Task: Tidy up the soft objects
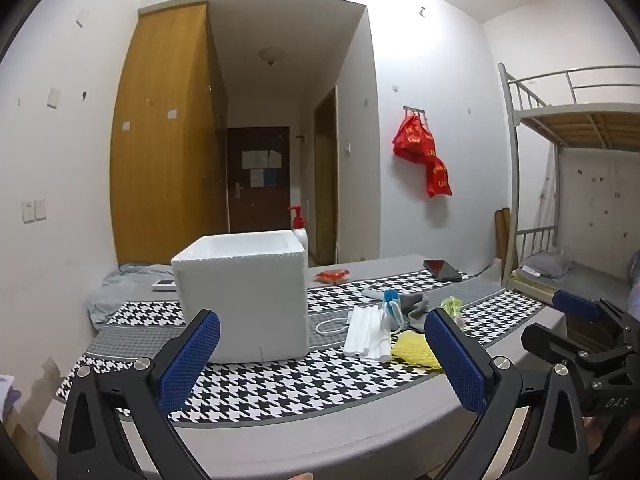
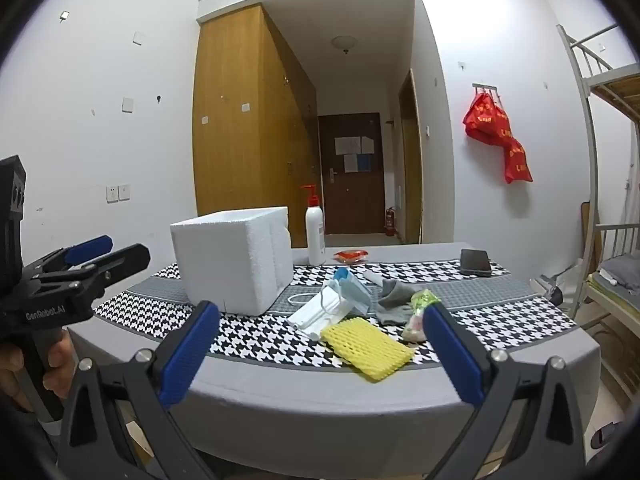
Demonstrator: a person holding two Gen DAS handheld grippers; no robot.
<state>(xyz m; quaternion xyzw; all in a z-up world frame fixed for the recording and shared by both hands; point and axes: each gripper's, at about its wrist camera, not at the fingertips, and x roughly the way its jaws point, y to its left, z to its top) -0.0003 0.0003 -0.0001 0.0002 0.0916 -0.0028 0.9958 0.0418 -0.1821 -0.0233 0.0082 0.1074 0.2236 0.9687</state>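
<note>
We read "GenRobot.AI" on the left gripper (image 2: 86, 258) at frame left; both it and the right gripper (image 2: 318, 350) gaped empty. Masks (image 2: 332, 304), yellow foam net (image 2: 366, 346) sat center, foam box (image 2: 236, 258) beside.

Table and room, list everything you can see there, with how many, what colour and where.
Foam box: one, white, left part of the table.
Pump bottle: one, white with red pump, behind the box.
Face masks: a small pile, white and light blue, right of the box.
Foam net: one, yellow, nearest the front edge.
Sock: one, grey, behind the net.
Wrapped bundle: one, green and pale, right of the sock.
Phone: one, black, far right.
Snack packet: one, red, far side.
Table: one, grey with houndstooth runners.
Bags: red, on wall hooks.
Bunk bed: metal, right.
Left gripper: open, empty.
Right gripper: open, empty.
</note>
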